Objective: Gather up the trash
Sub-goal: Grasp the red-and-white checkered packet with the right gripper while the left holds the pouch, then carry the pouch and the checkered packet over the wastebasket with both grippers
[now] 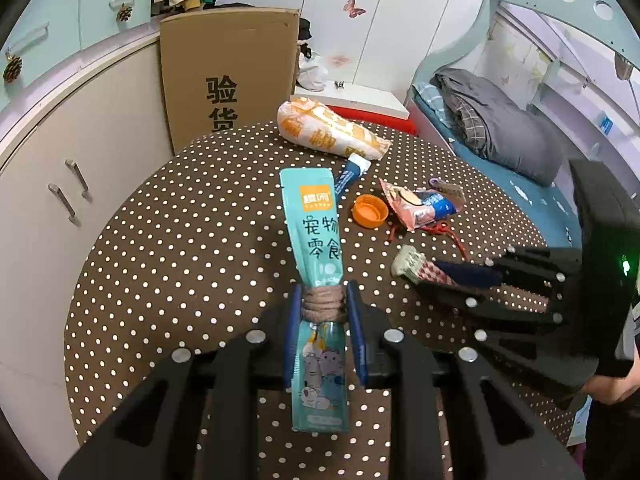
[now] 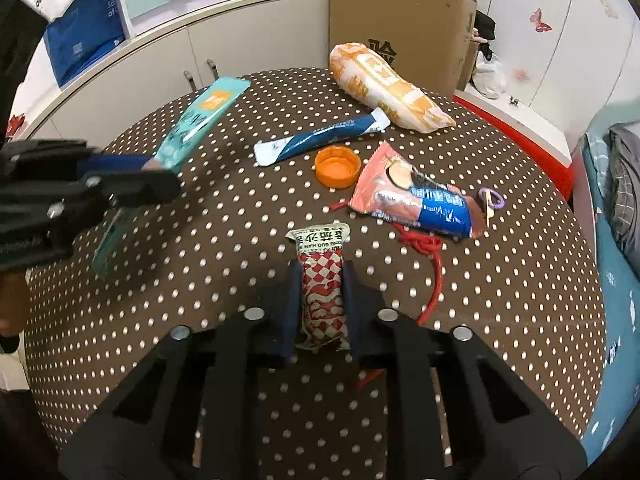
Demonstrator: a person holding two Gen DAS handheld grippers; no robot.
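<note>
Left gripper (image 1: 323,300) pinches teal pouch (image 1: 316,232); right gripper (image 2: 320,292) clamps checkered wrapper (image 2: 322,296). Both trash items grasped. Orange cap (image 2: 337,167) at 12 o'clock remains on table (image 2: 200,240). Next I'd carry both away; no bin visible.

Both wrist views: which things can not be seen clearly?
- Teal pouch: its lower end blurs in the right wrist view, behind the left tongs.
- Red string: partly under the pink wrapper.
- Checked wrapper: its sides are covered by the right tongs.
</note>
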